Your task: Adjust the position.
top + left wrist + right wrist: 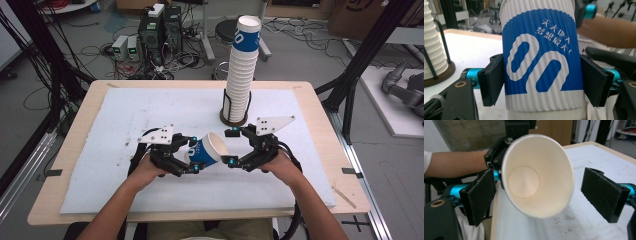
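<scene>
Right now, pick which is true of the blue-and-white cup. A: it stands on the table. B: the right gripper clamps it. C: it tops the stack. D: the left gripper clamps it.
D: the left gripper pads press the cup sides; the right gripper pads stand clear.

One loose cup (pixel 209 150), one cup stack (pixel 241 70) (in holder), two tools

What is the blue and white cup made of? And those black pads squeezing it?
The cup looks like paper: a ribbed, matte blue-and-white sleeve outside, and a smooth, plain cream inside. The pads on the left hand-held gripper look like black foam or rubber with a dull, slightly rough face; which one is hard to tell.
</scene>
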`<action>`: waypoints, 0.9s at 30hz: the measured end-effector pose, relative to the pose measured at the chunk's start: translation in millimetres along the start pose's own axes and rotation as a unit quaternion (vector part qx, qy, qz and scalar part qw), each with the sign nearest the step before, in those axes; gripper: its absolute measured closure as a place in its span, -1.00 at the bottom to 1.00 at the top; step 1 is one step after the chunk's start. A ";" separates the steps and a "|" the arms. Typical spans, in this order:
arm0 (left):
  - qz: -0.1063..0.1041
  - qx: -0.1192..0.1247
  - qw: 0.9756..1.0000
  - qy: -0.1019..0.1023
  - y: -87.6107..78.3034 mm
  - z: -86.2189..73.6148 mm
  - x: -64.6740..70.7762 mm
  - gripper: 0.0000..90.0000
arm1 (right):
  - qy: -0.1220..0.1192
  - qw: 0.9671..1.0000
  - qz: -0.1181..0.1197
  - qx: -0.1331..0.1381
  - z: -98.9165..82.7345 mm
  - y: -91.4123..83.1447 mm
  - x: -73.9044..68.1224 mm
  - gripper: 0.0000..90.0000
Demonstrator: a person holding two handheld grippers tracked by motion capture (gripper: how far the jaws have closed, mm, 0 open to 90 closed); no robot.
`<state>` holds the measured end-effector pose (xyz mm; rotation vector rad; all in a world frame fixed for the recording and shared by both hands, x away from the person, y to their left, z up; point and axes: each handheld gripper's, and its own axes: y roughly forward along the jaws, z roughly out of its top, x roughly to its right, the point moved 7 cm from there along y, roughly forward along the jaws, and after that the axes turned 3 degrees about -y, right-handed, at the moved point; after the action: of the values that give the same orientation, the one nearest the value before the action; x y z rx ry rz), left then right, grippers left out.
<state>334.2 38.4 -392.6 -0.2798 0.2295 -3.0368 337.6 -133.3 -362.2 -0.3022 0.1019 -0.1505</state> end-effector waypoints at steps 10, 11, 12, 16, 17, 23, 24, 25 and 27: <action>-0.016 0.033 0.999 0.011 4.2 3.3 6.3 -0.41 | 0.012 0.999 0.022 0.020 -9.6 11.6 -7.1 -0.72; -0.018 0.036 0.999 0.010 5.2 3.4 7.3 -0.41 | 0.015 0.999 0.026 0.023 -9.5 12.7 -7.9 -0.72; -0.020 0.037 0.999 0.010 6.3 3.0 8.0 -0.41 | 0.015 0.999 0.026 0.023 -9.5 12.7 -7.9 -0.72; -0.025 0.030 0.999 0.011 10.2 0.9 9.9 -0.42 | 0.027 0.998 0.029 0.044 -7.7 14.6 -8.1 -0.71; -0.025 0.031 0.999 0.010 10.2 0.8 9.5 -0.42 | 0.029 0.998 0.030 0.045 -7.9 15.3 -7.9 -0.71; -0.022 0.028 0.999 0.010 9.5 -0.3 7.8 -0.40 | 0.029 0.998 0.031 0.045 -7.5 14.0 -7.5 -0.58; -0.022 0.026 0.999 0.009 9.4 -0.7 7.8 -0.40 | 0.028 0.998 0.030 0.043 -7.9 14.0 -7.3 -0.56; -0.022 0.025 0.999 0.009 9.5 -1.1 7.5 -0.39 | 0.028 0.999 0.030 0.035 -8.9 13.7 -7.3 -0.54; -0.022 0.022 1.000 0.006 9.8 -2.2 7.2 -0.39 | 0.027 0.999 0.030 0.033 -9.3 13.6 -7.2 -0.54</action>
<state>327.4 28.3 -395.0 -0.2674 0.1590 -3.0822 331.1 -121.9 -374.6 -0.2295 0.1589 -0.1017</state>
